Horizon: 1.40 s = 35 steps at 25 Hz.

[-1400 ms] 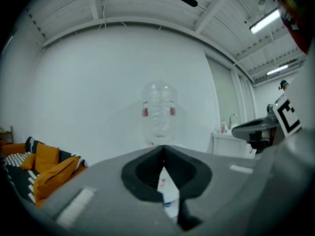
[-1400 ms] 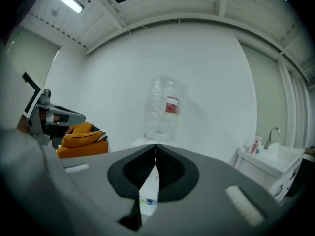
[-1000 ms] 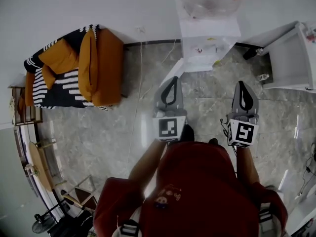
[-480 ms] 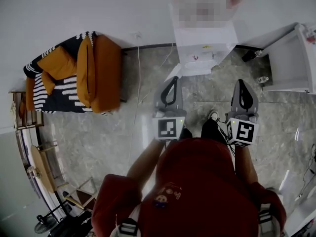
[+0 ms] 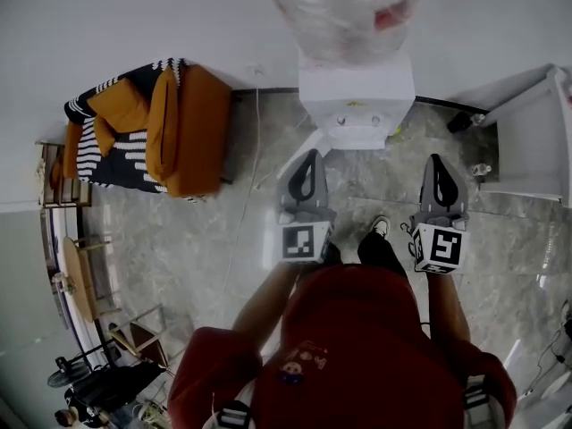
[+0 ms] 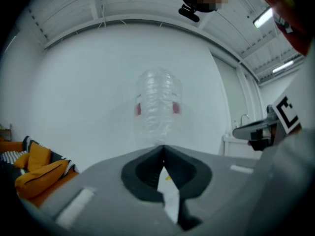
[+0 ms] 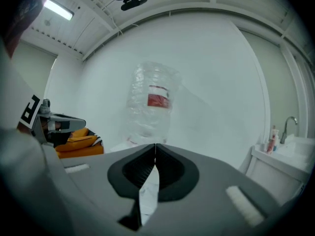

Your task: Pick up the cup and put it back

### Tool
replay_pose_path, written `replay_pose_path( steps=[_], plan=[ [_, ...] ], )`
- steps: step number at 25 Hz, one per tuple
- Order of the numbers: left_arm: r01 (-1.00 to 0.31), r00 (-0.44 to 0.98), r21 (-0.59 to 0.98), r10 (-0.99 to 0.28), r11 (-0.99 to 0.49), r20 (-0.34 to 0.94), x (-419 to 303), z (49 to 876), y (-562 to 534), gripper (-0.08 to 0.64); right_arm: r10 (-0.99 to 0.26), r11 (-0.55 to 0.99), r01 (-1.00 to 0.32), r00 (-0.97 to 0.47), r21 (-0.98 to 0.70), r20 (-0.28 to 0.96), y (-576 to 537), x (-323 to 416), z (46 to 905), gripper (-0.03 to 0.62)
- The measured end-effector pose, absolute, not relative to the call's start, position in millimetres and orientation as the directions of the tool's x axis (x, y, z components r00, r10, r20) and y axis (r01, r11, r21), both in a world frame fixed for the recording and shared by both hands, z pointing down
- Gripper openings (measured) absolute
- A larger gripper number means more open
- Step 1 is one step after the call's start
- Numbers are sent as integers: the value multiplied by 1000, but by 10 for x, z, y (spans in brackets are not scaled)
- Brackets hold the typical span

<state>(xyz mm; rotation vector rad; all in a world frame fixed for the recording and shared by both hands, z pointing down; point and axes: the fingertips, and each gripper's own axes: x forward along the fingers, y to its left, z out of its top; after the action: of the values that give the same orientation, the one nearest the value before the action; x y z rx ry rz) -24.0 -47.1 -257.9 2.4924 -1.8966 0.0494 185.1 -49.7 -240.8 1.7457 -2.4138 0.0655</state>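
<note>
Distance to the water dispenser [image 5: 357, 105] is cut since a moment ago, with left gripper [image 5: 309, 157] and right gripper [image 5: 440, 161] held shut, empty, cup unseen.

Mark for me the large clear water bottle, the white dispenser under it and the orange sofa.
large clear water bottle [image 5: 344, 12], head view, crinkled side wall.
white dispenser [image 5: 357, 92], head view, top face behind the taps.
orange sofa [image 5: 192, 128], head view, broad orange surface.

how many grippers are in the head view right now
2. The left gripper is just below the water dispenser's lower left corner. The right gripper is level with it, between the dispenser and the white cabinet. Both are shut and empty.
</note>
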Motion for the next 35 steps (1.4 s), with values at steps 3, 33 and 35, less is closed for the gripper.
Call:
replay_pose_path(
  steps=[3,33,35],
  plan=[
    [-967,255,-18,-966,-256,44,-84,-2476,-545,0,-926,352,-935,-345,25,156,-649,1974,-2233,2],
    [-866,475,-144,-878,-479,61,-483,2902,-939,0,-862,494,-867,-476,72,175,-1049,784,2870,2],
    [-858,495,-142,-868,-493,26,-441,3231,-990,0,-847,517,-854,-503,47,173,-1129,737,3250,2]
  ],
)
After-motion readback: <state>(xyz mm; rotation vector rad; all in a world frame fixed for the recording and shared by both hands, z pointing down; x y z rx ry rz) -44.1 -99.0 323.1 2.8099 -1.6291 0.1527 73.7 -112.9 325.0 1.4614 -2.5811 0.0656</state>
